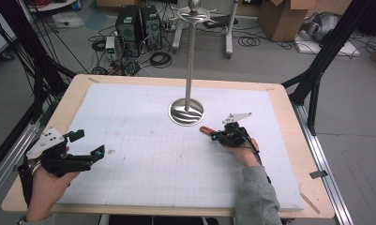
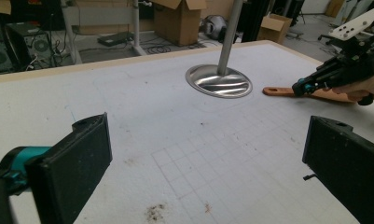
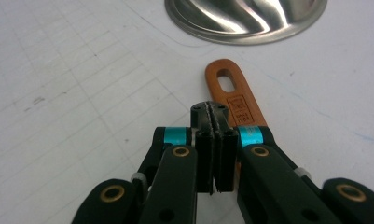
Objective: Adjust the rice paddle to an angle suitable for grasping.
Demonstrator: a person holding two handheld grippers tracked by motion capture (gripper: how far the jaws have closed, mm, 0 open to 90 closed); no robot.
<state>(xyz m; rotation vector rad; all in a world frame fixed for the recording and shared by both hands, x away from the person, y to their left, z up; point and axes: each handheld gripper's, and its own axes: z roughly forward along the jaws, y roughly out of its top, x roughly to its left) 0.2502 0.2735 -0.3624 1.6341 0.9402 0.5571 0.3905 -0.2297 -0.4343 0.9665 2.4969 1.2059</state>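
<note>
Orange-brown wooden handle (image 3: 233,95) flat on white gridded mat (image 1: 143,154), hanging hole at far end, small stamp mid-length. Tip pointing toward round steel base (image 1: 186,112) of upright metal pole (image 1: 191,56), just beside it, not touching. Rest of the utensil hidden under right gripper (image 1: 217,136). Right gripper low over handle, 2 jaws clenched pad to pad, apparently over the handle; cannot tell if wood is pinched between them or merely lies beneath. Right hand (image 1: 242,149) behind, grey sleeve (image 1: 256,197) entering from bottom edge. Left gripper (image 1: 100,152) well apart at left side of mat, jaws released and spread wide, nothing between, aimed across mat toward base. Mat on light wooden table (image 1: 293,140). Cables, computer towers, cardboard boxes on floor beyond.
</note>
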